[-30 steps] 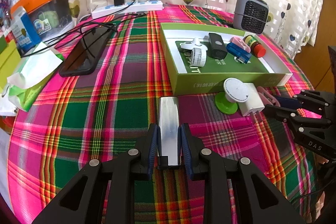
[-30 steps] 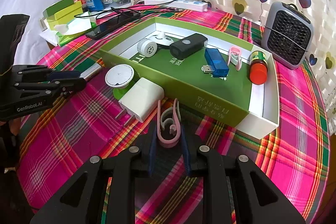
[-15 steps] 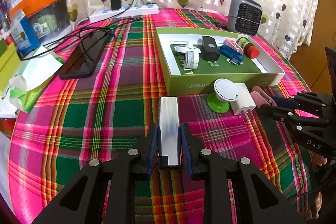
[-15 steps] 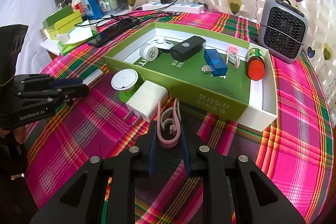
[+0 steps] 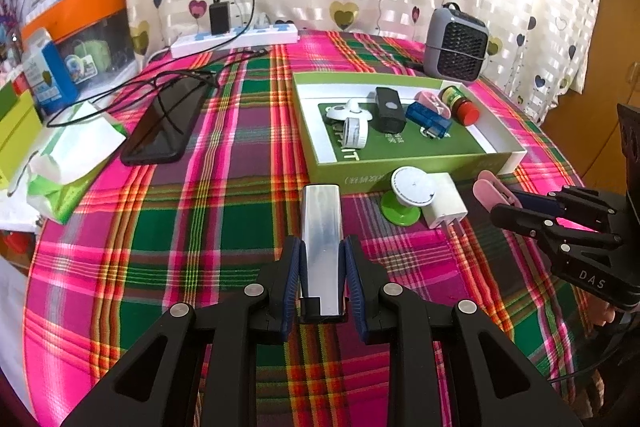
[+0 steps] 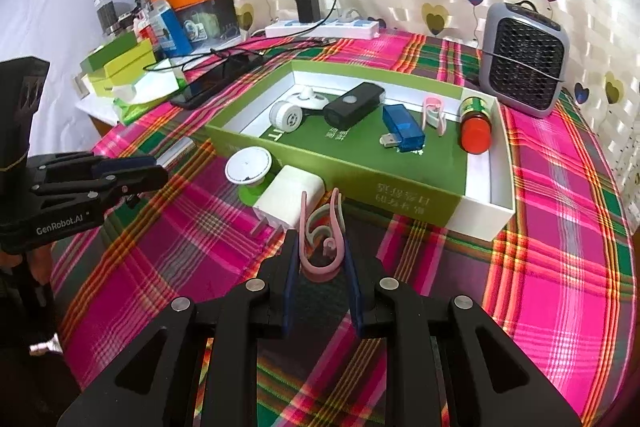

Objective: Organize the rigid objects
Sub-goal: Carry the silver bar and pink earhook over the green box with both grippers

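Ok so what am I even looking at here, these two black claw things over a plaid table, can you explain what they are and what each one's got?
These are two hand-held grippers, each worked by a person, each with a fisheye camera looking along its fingers. One picture is the left gripper's view: it is shut on a shiny silver block. The other is the right gripper's view: it is shut on a pink clip. Each gripper also shows at the edge of the other's view. On the plaid tablecloth sits a green tray of small things, including a blue USB stick and a red-capped bottle. A white charger lies outside it.
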### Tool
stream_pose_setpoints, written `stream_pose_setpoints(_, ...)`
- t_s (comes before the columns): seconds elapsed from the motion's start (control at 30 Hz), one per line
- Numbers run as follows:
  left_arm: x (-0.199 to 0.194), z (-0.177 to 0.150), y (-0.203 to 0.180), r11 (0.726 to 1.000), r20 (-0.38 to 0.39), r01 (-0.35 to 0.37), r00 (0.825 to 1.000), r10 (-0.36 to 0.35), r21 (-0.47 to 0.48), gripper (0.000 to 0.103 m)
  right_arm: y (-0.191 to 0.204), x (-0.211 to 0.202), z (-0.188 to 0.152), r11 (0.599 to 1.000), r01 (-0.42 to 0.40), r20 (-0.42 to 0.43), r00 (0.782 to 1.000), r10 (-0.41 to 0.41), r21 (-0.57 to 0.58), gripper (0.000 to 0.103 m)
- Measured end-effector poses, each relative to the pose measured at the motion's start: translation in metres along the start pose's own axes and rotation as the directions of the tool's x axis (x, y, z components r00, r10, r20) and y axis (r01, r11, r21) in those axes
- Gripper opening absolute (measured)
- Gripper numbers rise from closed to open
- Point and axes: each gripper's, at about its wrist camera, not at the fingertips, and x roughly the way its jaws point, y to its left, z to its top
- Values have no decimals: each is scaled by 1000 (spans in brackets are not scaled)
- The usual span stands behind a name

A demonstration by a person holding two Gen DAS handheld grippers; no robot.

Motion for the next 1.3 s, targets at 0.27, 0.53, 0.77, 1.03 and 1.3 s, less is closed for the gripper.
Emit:
stream_pose_setpoints(0.27,-10,10,-5,1000,28,21,999,-22,13,22,-3,-15,5,1000,11,44,999,-12,29,22)
stream_pose_setpoints(0.53,-9,19,-7,999,34,37,999,-37,22,22,-9,-23,12,998,30,72,997,-34,53,22)
stream_pose_setpoints(0.77,-3,32,-8,998,35,58,998,-58,23,22,-18,-24,17,995,51,77,995,-57,84,22)
stream_pose_setpoints(1.03,12,52,-8,996,31,83,996,-84,11,22,-35,-19,25,988,89,62,993,-97,126,22)
stream_pose_setpoints(1.3,29,68,-7,996,21,88,996,-89,11,22,-52,-12,34,981,109,49,992,-119,163,22)
